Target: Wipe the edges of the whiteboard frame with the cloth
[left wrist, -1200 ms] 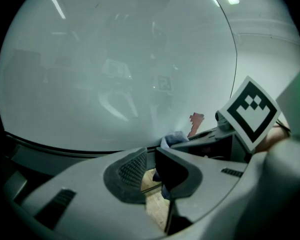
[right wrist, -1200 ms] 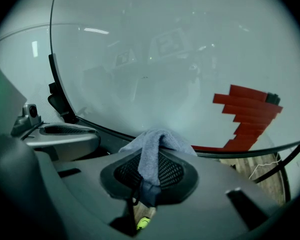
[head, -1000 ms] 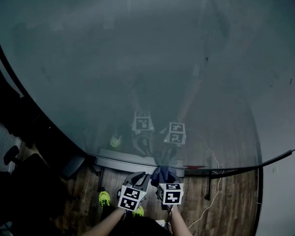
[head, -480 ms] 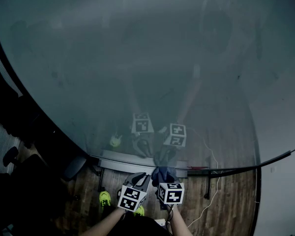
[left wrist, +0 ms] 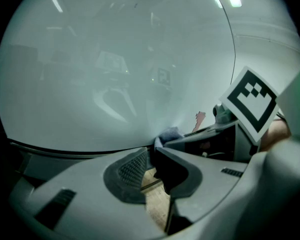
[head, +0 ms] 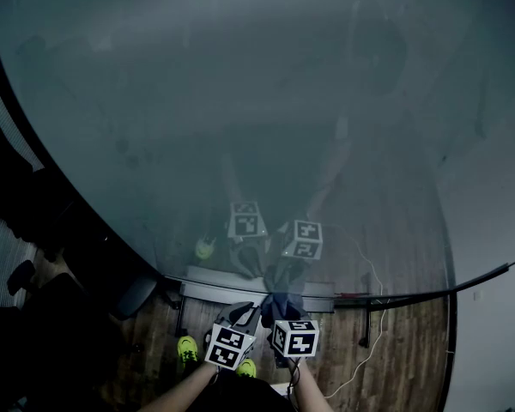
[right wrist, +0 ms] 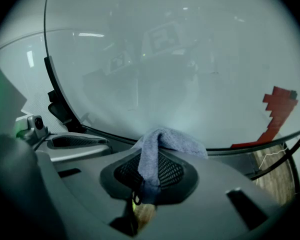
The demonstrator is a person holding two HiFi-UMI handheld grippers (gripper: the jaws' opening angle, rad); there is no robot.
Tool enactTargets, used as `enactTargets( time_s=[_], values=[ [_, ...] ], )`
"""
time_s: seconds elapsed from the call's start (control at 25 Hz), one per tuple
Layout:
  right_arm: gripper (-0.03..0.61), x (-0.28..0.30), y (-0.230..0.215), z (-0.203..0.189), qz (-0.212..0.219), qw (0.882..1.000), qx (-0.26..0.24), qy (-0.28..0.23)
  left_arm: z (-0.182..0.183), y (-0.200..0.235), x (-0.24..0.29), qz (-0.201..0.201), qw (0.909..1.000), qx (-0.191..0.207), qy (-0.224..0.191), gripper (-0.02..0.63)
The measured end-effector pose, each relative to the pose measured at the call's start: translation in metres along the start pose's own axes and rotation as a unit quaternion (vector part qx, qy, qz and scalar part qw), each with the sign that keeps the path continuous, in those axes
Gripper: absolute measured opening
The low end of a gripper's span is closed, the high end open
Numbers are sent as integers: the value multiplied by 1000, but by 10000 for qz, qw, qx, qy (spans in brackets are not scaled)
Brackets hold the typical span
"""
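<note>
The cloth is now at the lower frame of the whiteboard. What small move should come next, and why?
Probably slide the right gripper sideways along the bottom frame. Its jaws are shut on the cloth, which sits at that edge, and the frame continues on both sides.

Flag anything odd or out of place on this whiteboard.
One thing: a jagged red patch sits on the whiteboard just above its bottom frame, right of the cloth in the right gripper. It looks like torn tape or a stray mark; I cannot tell which.
</note>
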State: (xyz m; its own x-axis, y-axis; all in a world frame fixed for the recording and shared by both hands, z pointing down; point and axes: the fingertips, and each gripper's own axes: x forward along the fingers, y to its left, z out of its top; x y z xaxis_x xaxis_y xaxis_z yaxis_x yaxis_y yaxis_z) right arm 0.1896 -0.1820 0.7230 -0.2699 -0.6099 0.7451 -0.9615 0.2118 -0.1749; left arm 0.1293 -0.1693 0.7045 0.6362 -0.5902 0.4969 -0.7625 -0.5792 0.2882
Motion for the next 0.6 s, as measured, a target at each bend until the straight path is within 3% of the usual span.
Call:
enactTargets(
  time_s=[0.6],
  values=[
    [58,-2,6,8,-2,9999,93,85,2,4,3,-20,9994,11,333,61]
  ],
)
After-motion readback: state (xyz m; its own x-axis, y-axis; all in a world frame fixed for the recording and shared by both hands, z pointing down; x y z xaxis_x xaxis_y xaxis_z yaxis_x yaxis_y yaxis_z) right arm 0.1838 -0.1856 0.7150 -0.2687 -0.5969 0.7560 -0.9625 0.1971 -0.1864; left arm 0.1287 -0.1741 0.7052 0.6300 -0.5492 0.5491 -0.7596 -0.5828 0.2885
